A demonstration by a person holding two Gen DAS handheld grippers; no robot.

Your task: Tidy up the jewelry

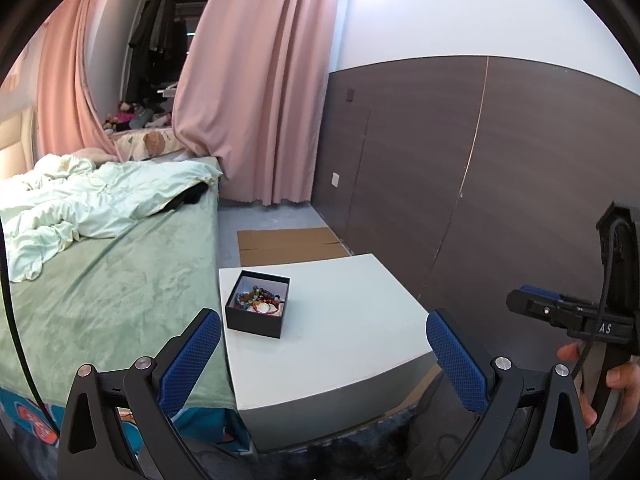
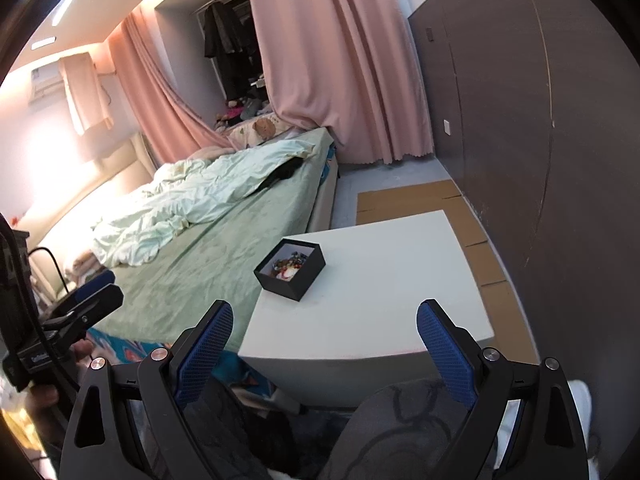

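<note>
A small black open box point(image 1: 256, 308) sits near the left edge of a white low table point(image 1: 352, 312); beaded bracelets and other jewelry point(image 1: 260, 299) lie heaped inside it. My left gripper point(image 1: 322, 332) hangs open above the table's near edge, nothing between its blue pads. The right wrist view shows the same box point(image 2: 291, 269) and jewelry point(image 2: 289, 267) on the table point(image 2: 380, 288). My right gripper point(image 2: 324, 326) is open and empty, held short of the table's front edge. The right gripper's body point(image 1: 576, 312) also shows at the right of the left wrist view, a hand under it.
A bed with a green cover point(image 1: 104, 280) and a crumpled pale duvet point(image 1: 92, 196) lies directly left of the table. Flattened cardboard point(image 1: 288, 242) lies on the floor behind it. A dark panelled wall point(image 1: 460, 168) runs along the right, pink curtains point(image 1: 260, 80) hang behind.
</note>
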